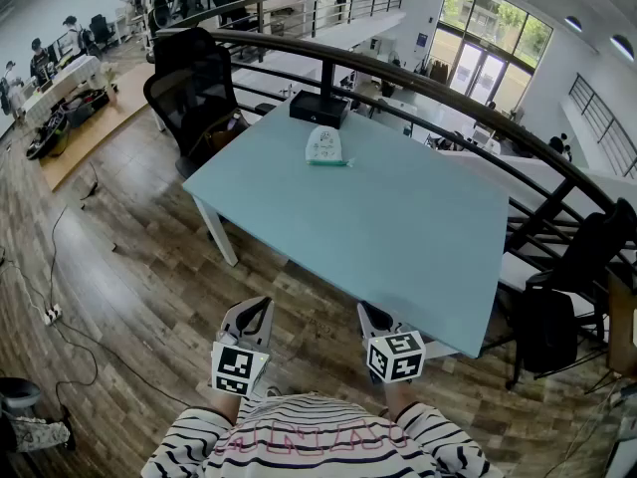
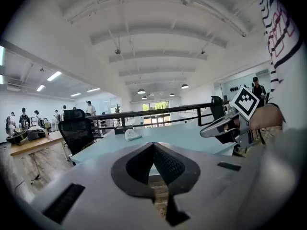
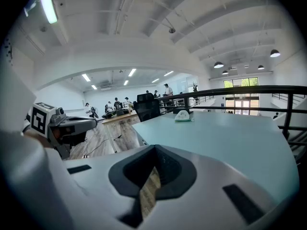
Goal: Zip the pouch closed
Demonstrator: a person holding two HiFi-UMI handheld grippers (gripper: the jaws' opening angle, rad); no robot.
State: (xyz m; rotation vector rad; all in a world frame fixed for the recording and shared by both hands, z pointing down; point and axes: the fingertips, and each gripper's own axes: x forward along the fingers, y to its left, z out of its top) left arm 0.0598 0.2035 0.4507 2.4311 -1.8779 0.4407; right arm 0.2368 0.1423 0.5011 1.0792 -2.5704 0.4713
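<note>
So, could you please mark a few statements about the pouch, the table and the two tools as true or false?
1. The pouch lies on the far side of the table, near the black box. True.
2. The left tool holds the pouch. False: it is shut and empty, well short of the pouch.
3. The right tool is open. False: its jaws are together with nothing between them.
4. A black office chair stands by the table's far left corner. True.

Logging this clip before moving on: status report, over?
Left gripper, right gripper: both shut, empty, held before the near edge of the table. Pouch at the far side, untouched, by a black box. Tabletop between bare.
</note>
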